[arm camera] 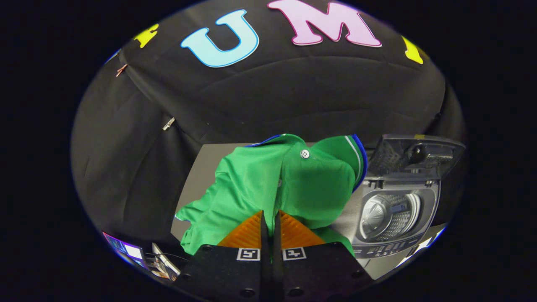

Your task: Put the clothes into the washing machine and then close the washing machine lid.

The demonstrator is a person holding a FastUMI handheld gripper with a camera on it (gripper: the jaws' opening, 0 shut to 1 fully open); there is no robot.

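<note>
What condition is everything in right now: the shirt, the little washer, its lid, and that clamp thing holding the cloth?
Green polo shirt with blue-edged collar: lifted, hanging bunched from the fingers.
Small grey top-loading washing machine: beyond the shirt; steel drum looks empty.
Dark washing machine lid: raised open.
Gripper: shut on the shirt.

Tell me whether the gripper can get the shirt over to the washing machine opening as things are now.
Probably yes. The gripper is shut on the green shirt, which hangs lifted. The washing machine sits just beyond to the right with its lid raised and the drum open; nothing lies between.
</note>
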